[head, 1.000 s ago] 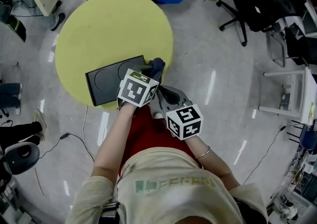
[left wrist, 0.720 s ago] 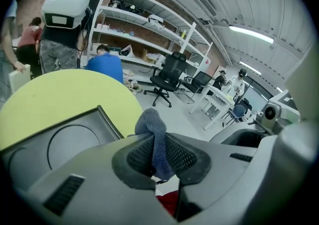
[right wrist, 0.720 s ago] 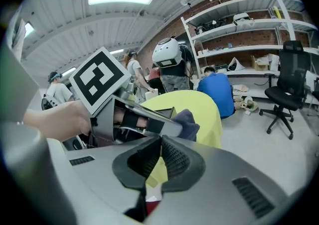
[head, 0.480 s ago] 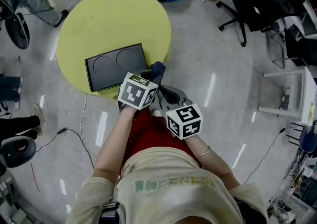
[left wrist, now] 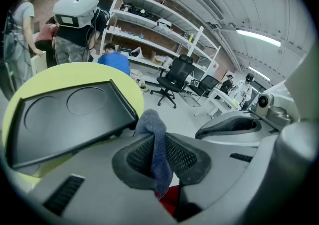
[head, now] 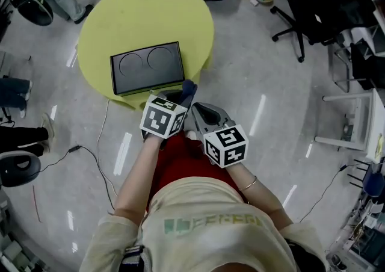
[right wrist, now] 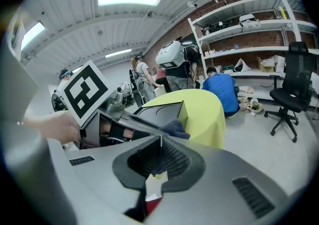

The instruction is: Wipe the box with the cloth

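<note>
Fingers (left wrist: 183,158) of left gripper (left wrist: 158,144) clamp the cloth (left wrist: 151,122) (box (left wrist: 60,117) just beside).

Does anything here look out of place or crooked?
Nothing spilled or broken. The black box sits slightly askew near the edge of the yellow table; the blue cloth is pinched in the left gripper.

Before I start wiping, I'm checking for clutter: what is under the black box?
The black box lies flat on the round yellow table; the box itself hides anything directly beneath it.
</note>
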Available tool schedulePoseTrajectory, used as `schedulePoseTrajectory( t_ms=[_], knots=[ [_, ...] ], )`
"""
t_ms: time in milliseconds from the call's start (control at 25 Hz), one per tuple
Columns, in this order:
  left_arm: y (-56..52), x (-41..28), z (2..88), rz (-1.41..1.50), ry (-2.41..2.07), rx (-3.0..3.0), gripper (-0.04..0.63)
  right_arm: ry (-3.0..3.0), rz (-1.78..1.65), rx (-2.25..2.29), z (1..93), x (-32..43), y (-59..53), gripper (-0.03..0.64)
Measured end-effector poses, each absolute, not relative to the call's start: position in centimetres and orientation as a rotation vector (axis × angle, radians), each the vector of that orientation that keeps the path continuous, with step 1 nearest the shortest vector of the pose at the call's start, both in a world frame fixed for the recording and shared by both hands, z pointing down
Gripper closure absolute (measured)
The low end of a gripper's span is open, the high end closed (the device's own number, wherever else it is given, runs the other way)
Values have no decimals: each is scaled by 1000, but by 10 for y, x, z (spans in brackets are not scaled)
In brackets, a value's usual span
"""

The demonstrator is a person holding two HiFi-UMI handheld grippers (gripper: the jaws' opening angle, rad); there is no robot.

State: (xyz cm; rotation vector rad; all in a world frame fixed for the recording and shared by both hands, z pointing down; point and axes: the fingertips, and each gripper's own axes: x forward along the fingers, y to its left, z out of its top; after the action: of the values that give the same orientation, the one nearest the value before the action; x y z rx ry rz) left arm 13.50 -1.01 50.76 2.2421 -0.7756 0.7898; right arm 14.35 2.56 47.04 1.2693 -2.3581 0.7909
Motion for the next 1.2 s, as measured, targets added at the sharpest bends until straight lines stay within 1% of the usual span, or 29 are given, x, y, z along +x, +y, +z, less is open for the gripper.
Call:
schedulePoseTrajectory(
  t_ms=[560, 1200],
  knots=[
    [41, 93, 496, 678, -1041, 2168, 532, -2490, 708, 1158, 449, 138, 59, 578],
    [76, 35, 435, 393, -1418, 2148, 532, -2674, 550, 1135, 402, 127, 72, 580]
  ],
)
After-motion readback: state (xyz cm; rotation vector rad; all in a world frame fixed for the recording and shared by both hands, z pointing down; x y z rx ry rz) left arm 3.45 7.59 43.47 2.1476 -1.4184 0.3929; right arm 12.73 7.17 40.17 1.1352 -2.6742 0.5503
